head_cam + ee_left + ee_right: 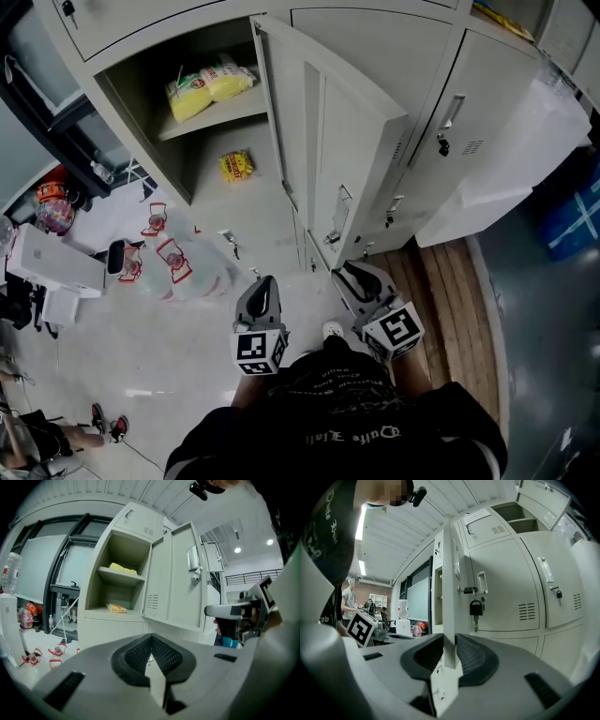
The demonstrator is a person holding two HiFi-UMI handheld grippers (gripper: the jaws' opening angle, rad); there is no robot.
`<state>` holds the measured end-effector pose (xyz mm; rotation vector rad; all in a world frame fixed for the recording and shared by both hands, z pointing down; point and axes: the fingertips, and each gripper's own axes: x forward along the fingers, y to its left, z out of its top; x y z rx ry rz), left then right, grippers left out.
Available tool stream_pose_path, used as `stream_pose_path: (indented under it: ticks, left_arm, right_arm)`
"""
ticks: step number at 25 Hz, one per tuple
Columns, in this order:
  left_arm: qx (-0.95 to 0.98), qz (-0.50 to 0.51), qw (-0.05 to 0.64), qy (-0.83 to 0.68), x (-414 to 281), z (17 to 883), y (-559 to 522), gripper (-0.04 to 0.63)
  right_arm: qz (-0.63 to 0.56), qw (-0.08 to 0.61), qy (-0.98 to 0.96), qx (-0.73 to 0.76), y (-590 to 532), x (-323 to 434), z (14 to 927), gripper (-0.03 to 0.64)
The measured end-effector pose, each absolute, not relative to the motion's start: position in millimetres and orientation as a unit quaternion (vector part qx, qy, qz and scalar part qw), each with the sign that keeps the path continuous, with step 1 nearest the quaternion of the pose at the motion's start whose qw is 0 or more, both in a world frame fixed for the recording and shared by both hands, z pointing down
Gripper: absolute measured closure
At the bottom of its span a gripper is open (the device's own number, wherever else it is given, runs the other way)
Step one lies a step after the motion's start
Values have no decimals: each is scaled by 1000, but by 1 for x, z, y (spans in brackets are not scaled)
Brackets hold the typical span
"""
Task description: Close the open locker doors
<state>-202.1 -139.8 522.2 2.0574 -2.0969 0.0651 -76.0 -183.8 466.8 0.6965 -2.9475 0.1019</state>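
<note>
The open locker [178, 122] holds yellow packets [208, 86] on its shelf and another on its floor. Its grey door [347, 159] swings out toward me. My right gripper [349, 274] is at the door's lower free edge. In the right gripper view the door's edge [449, 573] runs up from between the pads, and my right gripper [449, 653] is shut on it. My left gripper [266, 284] hangs left of the door, apart from it. In the left gripper view my left gripper [151, 641] is shut on nothing and faces the open locker [122, 578] and the door [180, 578].
A wrapped pack of water bottles [178, 262] and a white box [56, 258] lie on the floor at left. Closed lockers with a padlock [476, 607] stand right of the door. Another locker stands open high up [520, 517]. A wooden strip [450, 300] runs along the locker base.
</note>
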Motion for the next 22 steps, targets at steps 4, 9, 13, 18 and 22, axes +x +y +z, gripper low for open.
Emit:
stream_pose_path:
  ticks: [4, 9, 13, 18, 22]
  left_arm:
    - [686, 27, 99, -720, -213, 523, -133, 588]
    - [669, 26, 99, -736, -228, 524, -121, 588]
    - [653, 25, 95, -751, -244, 522, -111, 588]
    - [636, 22, 92, -766, -256, 519, -96, 588]
    - [618, 21, 92, -781, -268, 519, -82, 588]
  right_arm:
    - [38, 49, -977, 205, -175, -89, 469, 524]
    - [32, 31, -983, 176, -161, -111, 467, 517]
    - [39, 23, -986, 159, -152, -127, 469, 518]
    - [27, 14, -991, 127, -139, -152, 463, 538]
    - [41, 20, -993, 110, -133, -168, 469, 549]
